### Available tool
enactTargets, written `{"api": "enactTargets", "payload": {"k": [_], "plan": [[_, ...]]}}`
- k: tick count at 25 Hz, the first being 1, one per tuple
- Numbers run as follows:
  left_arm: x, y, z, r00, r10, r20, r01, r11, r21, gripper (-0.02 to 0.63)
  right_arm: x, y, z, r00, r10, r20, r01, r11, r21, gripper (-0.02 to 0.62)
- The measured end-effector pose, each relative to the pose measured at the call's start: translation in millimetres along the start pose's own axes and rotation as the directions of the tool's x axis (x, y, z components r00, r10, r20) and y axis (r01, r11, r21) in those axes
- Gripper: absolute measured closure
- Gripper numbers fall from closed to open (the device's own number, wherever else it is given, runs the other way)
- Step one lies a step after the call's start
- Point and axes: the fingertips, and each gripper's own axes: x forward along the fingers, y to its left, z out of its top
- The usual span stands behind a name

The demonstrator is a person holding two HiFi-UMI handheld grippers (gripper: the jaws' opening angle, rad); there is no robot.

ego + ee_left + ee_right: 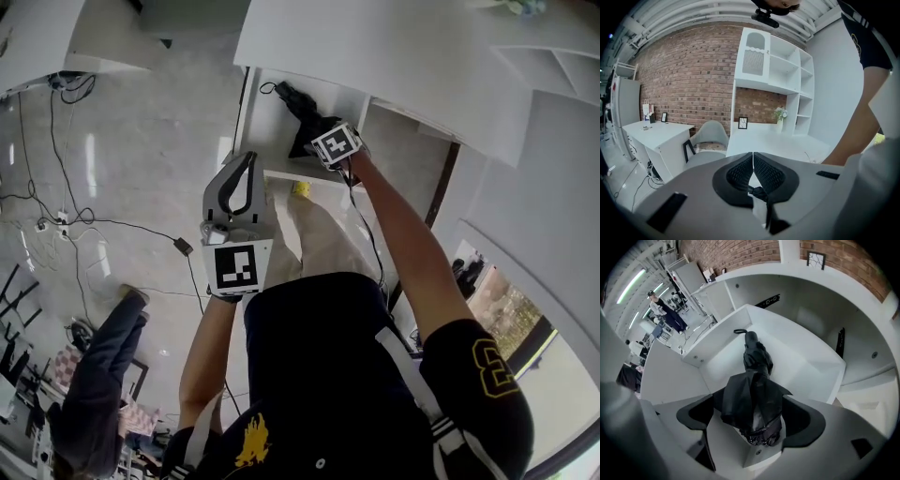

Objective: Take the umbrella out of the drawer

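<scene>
A folded black umbrella [754, 394] is clamped between the jaws of my right gripper [752, 416]; its handle end with a wrist loop [740, 332] points down into the open white drawer [806, 357]. From the head view the umbrella [302, 112] hangs over the drawer [272, 122] under the desk, with the right gripper [330, 142] on its near end. My left gripper [239, 202] is held away from the drawer, above the floor, and its jaws [753, 161] are pressed together on nothing.
A white desk top [394, 56] overhangs the drawer. Cables [56, 216] run across the pale floor at the left, where another person [103, 366] sits. A yellow shoe tip [301, 188] shows below the drawer. White shelves [773, 70] and a grey chair [705, 138] stand ahead of the left gripper.
</scene>
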Motion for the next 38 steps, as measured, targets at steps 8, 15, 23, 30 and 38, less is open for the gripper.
{"api": "enactTargets", "payload": {"k": [8,15,23,30,38], "plan": [[5.7,1.3,-32.3,0.998,-0.001,-0.062,-0.002,0.999,-0.047,0.584,29.1,-1.1,16.6,0.998,-0.060,0.006,0.060,0.986,-0.155,0.117],[20.5,0.7,-55.7,0.995,-0.031,-0.093,0.028,0.999,-0.029,0.584,58.4,-6.4,18.5,0.996,-0.091,-0.003,0.088,0.967,-0.239,0.118],[19.0,2.9,-65.5,0.993,-0.038,-0.111,0.033,0.998,-0.052,0.584,73.4,-8.6,16.3,0.993,-0.116,0.030,0.120,0.975,-0.188,0.118],[14.0,0.3,-79.4,0.990,-0.051,-0.133,0.042,0.997,-0.069,0.584,86.1,-12.2,18.9,0.994,-0.109,0.025,0.111,0.976,-0.187,0.120],[16.2,0.3,-88.7,0.989,-0.055,-0.136,0.045,0.996,-0.079,0.584,86.7,-11.2,21.3,0.997,-0.058,0.053,0.067,0.981,-0.184,0.120]]}}
